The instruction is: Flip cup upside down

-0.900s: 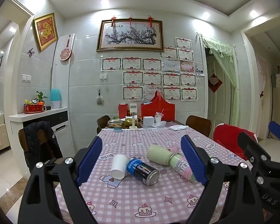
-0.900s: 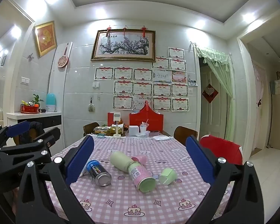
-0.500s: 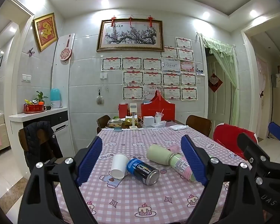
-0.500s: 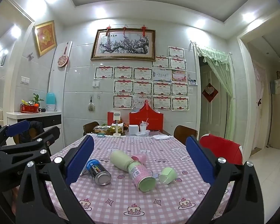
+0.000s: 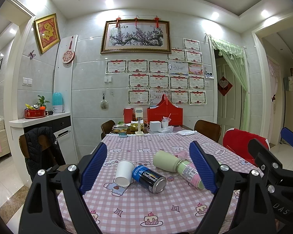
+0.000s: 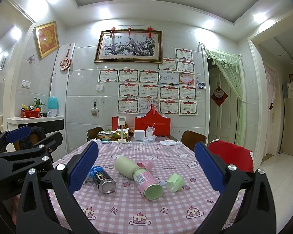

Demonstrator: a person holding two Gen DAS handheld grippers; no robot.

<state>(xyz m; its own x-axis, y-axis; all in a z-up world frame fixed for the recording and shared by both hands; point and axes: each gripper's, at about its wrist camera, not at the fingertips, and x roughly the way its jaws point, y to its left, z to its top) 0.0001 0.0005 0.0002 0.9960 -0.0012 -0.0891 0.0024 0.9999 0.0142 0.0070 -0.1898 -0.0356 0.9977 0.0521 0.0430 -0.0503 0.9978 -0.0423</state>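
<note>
A white paper cup (image 5: 123, 173) lies on its side on the pink checked tablecloth (image 5: 146, 210), mouth toward me, touching a blue can (image 5: 148, 178). My left gripper (image 5: 148, 167) is open and empty, held above the near table edge, with the cup between its fingers in the view. My right gripper (image 6: 146, 167) is open and empty, to the right of the left one. In the right wrist view the white cup is hidden behind the left finger (image 6: 84, 167); a small green cup (image 6: 174, 182) lies on its side there.
A green and pink bottle (image 5: 177, 168) lies on its side beside the can (image 6: 103, 179); it shows in the right wrist view too (image 6: 140, 175). Boxes and food crowd the far end (image 5: 152, 122). Chairs stand around, one red-covered (image 5: 242, 146).
Both grippers have drifted very slightly; the objects on the table have not moved.
</note>
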